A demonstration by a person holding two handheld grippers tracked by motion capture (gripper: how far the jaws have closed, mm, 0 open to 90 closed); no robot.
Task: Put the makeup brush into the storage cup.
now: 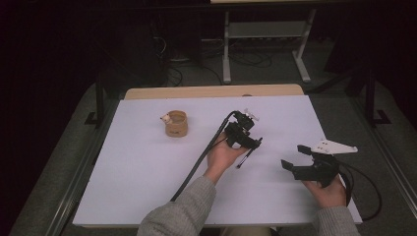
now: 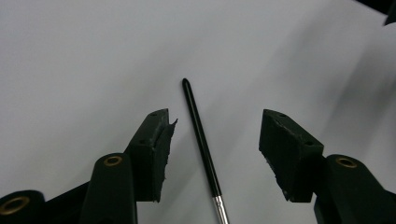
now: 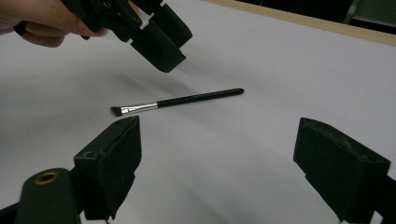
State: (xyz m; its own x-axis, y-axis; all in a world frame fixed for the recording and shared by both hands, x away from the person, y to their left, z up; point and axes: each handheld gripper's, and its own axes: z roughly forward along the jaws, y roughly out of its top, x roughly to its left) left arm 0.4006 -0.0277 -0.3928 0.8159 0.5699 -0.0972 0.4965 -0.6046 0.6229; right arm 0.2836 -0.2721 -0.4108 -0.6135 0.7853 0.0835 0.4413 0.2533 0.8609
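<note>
A thin brush [image 1: 247,154] with a black handle and a silver ferrule lies flat on the white table [image 1: 147,167]. My left gripper [image 1: 254,143] hangs just above it, pointing down. In the left gripper view the brush handle [image 2: 201,135] runs between the open jaws of the left gripper [image 2: 215,116], and neither pad touches it. To the right, low over the table, my right gripper [image 1: 293,156] stands open and holds nothing. In the right gripper view the brush [image 3: 187,99] lies beyond the right gripper [image 3: 219,125], with the left gripper [image 3: 163,49] above its ferrule end.
A small tan cup [image 1: 176,123] with something white at its rim stands at the back left. The left gripper's black cable [image 1: 196,167] trails across the table towards the front edge. A wooden strip [image 1: 211,91] borders the far edge. A metal frame stands on the floor beyond.
</note>
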